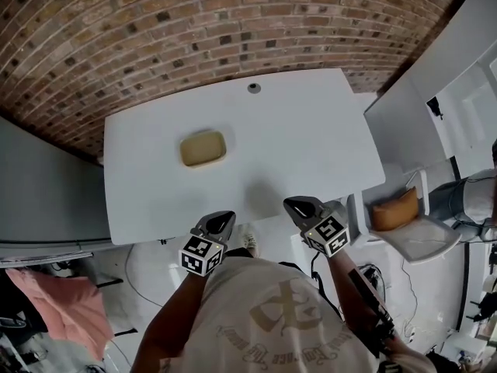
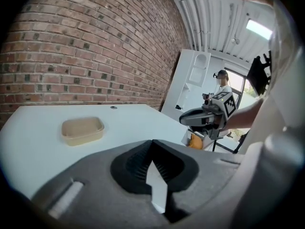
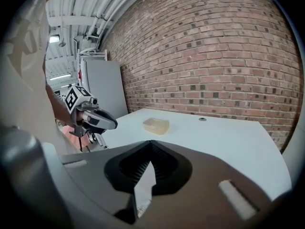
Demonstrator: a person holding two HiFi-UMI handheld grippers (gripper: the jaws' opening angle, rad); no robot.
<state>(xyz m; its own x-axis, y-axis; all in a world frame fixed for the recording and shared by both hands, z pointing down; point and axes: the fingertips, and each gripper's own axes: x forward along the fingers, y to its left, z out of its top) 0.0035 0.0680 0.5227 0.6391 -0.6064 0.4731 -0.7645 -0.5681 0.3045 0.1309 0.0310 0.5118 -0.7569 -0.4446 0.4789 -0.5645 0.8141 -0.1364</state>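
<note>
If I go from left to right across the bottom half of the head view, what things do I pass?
First the pink cloth → left gripper → right gripper → orange-brown pad on the white stand.

Bright, even light falls on the table (image 1: 311, 146), strongest beyond its right end, and a soft shadow lies at its near edge. Fisheye distortion bends the wall (image 1: 155, 22) behind the table. Both gripper views go black at the corners, and the left gripper (image 2: 152, 144) blurs close up.
</note>
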